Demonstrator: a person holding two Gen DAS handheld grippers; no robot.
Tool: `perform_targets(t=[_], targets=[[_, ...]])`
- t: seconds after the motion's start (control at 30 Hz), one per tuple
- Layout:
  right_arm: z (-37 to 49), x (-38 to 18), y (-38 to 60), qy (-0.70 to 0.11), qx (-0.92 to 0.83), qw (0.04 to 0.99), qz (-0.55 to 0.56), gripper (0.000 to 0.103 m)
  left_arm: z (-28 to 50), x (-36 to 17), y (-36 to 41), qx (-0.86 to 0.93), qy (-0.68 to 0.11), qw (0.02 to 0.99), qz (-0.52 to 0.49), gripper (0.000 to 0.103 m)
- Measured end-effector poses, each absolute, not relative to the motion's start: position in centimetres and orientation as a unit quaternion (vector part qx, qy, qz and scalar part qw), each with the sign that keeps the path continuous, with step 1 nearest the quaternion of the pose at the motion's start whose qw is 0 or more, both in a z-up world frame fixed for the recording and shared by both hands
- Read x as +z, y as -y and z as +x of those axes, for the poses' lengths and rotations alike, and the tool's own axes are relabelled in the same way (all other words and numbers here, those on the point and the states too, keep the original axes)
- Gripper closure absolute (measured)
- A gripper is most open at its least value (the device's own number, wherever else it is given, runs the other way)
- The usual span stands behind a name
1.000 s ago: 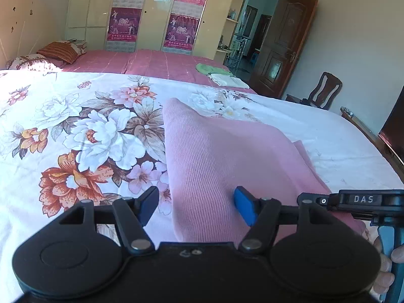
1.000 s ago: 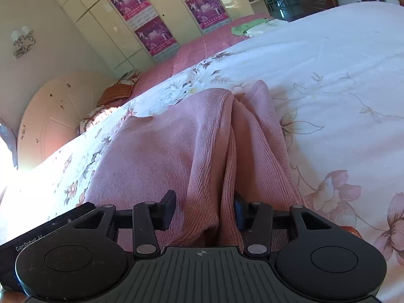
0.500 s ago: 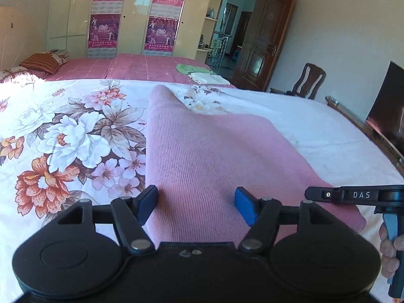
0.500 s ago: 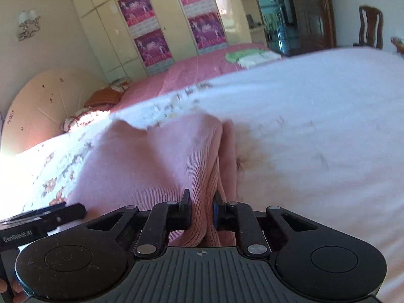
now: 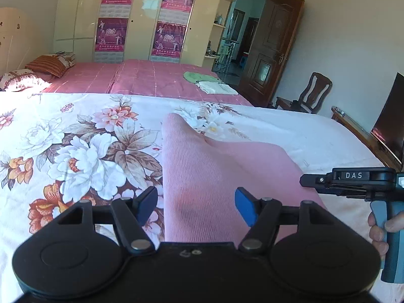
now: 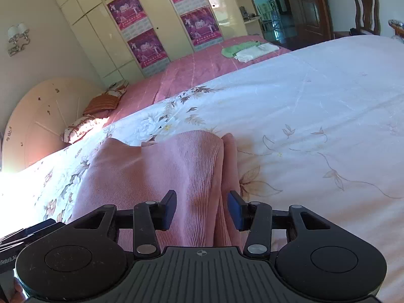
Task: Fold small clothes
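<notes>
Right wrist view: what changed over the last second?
The right gripper closed on the pink garment's folded edge, then let go; its jaws are opening now, with the fabric between them, unpinched. The left gripper stayed open over the garment, which stayed on the floral bedspread.

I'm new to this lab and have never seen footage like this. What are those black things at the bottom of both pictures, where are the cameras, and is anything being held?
No robot here: a person carries a hand-held two-finger tool in each hand, and each has a wide-angle camera looking along its fingers. One picture comes from the left tool, the other from the right tool. The right one also shows at the edge of the left view, with a hand on its grip. On the flowered bedspread lies a partly folded pink garment. The left tool stands open over it. The right tool's jaws are opening, with a fold of the garment between them but not pinched. So nothing is held. Green and white clothes lie on the far bed.
</notes>
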State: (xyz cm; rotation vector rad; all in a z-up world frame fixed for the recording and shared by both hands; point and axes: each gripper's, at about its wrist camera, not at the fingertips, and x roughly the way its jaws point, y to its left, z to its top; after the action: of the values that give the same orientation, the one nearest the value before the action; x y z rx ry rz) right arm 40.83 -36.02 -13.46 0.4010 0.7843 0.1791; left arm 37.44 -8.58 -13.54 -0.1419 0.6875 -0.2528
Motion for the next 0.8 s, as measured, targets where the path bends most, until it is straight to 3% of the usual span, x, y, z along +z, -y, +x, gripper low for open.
perform_targets(t=[0.2,0.27,0.4,0.47,0.57,0.6,0.67,0.8], targets=[[45.2,-15.4,35.3,-0.402,0.083,0.893,0.183,0.058,41.6,-14.8,8.9,-0.107,-0.350,0.927,-0.083,0.037],[45.7,-15.6,35.0,-0.396,0.087,0.898,0.171,0.087,42.5,-15.2,9.1,-0.103,-0.351,0.927,-0.082,0.037],[44.4,-14.5,34.0,-0.338,0.093,0.931,0.106,0.091,43.4,-15.6,9.3,-0.104,-0.350,0.927,-0.088,0.037],[43.5,-14.1,33.4,-0.308,0.090,0.945,0.061,0.091,43.4,-15.6,9.6,-0.109,-0.344,0.929,-0.085,0.037],[44.8,-17.0,34.3,-0.366,0.083,0.925,0.061,0.090,43.9,-16.9,10.1,-0.106,-0.363,0.923,-0.077,0.034],[44.8,-17.3,34.7,-0.361,0.082,0.927,0.066,0.087,44.0,-17.4,10.3,-0.106,-0.369,0.920,-0.076,0.034],[44.7,-16.7,34.9,-0.354,0.066,0.931,0.064,0.070,43.7,-17.6,10.3,-0.103,-0.362,0.924,-0.071,0.032],[43.7,-14.4,34.9,-0.329,0.053,0.941,0.055,0.070,43.2,-16.4,10.0,-0.103,-0.350,0.928,-0.069,0.034]])
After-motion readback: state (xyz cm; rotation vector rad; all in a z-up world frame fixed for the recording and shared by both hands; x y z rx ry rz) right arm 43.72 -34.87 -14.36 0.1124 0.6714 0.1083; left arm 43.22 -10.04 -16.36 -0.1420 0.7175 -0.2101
